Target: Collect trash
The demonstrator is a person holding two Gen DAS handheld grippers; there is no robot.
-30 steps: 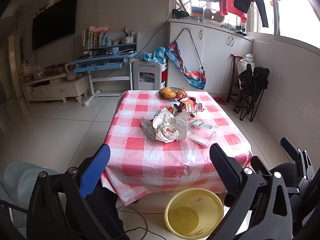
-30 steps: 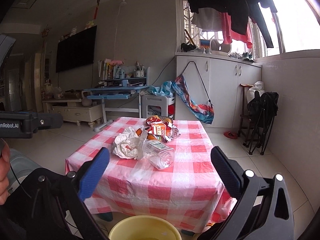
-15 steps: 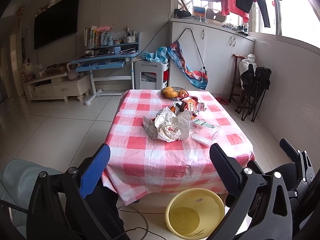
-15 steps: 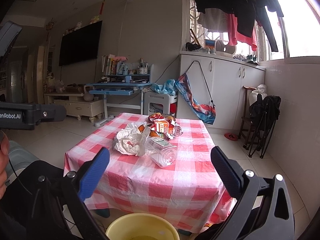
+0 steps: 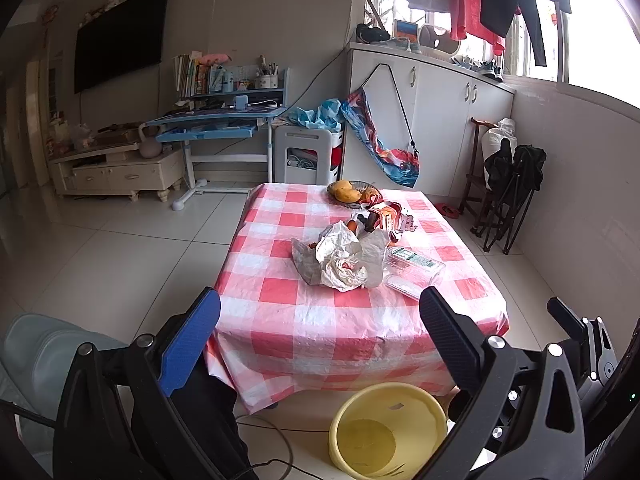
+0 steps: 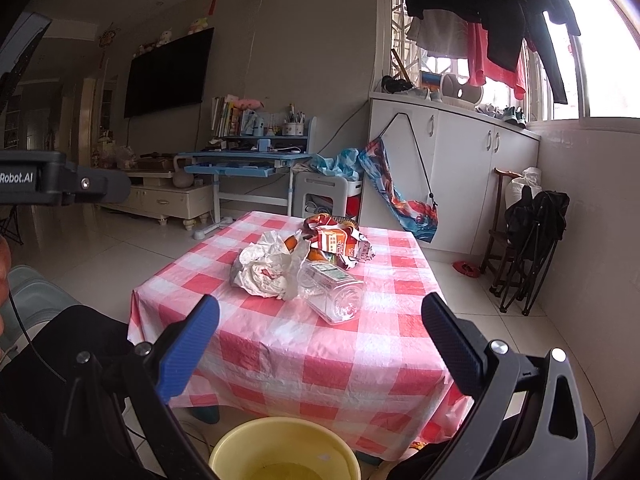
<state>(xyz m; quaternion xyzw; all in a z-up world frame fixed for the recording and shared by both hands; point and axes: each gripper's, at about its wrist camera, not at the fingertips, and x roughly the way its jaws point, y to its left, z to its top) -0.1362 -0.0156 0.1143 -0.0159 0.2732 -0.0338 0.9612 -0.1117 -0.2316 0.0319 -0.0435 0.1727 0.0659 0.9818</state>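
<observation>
A low table (image 5: 280,320) (image 6: 340,364) with a red-and-white checked cloth carries the trash: a crumpled white paper wrapper (image 5: 344,260) (image 6: 264,272), a clear plastic jar (image 5: 414,270) (image 6: 332,292) on its side, and red snack packets (image 5: 384,216) (image 6: 338,242). A yellow bucket (image 5: 386,430) (image 6: 284,452) stands on the floor in front of the table. My left gripper (image 5: 320,316) hangs open above the table's near edge, well short of the trash. The right gripper (image 6: 320,320) is open too, just before the jar, holding nothing.
A bowl of yellow fruit (image 5: 347,192) sits at the table's far end. A blue desk (image 5: 216,124), a TV cabinet (image 5: 116,168) and white cupboards (image 5: 440,120) line the back wall. Folded black chairs (image 5: 512,192) lean at the right. A cable (image 5: 276,436) crosses the tiled floor.
Both views have drifted slightly, with the table a little lower in frame. Both grippers stay open and the trash has not moved.
</observation>
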